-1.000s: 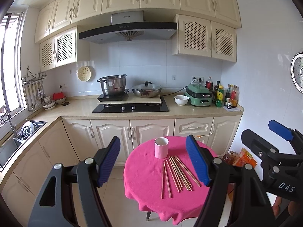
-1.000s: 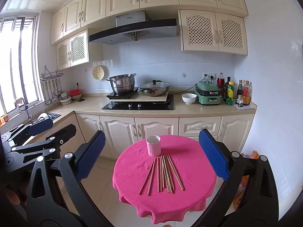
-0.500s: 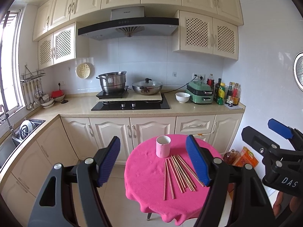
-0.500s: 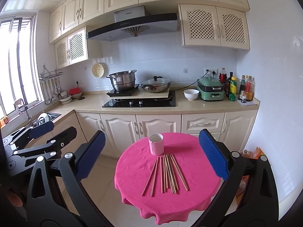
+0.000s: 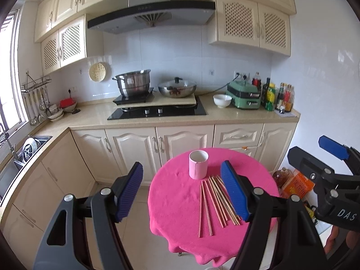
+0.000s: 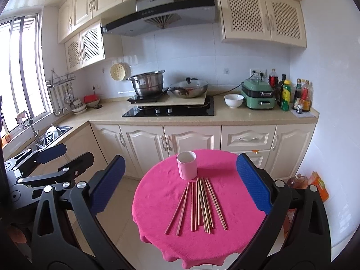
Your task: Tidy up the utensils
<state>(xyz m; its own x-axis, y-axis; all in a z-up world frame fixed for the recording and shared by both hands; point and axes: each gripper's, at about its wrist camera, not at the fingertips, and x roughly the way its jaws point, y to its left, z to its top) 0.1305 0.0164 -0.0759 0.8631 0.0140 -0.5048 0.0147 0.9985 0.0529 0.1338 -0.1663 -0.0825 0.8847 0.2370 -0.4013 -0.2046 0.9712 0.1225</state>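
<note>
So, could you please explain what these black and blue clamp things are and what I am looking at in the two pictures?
They are hand-held grippers, one in each of a person's hands, each carrying a wide-angle camera that looks along its two blue-padded fingers. One picture is from the left gripper, the other from the right gripper; each also catches the other gripper at its edge. Both are open and hold nothing. Ahead stands a round table with a pink cloth. On it are a pink cup, upright, and loose wooden chopsticks lying flat in front of it. A kitchen counter runs behind.

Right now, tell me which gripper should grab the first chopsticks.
Probably the right gripper: the chopsticks lie centered between its open fingers. The left gripper is also open, but its right finger covers part of the bundle.
</note>
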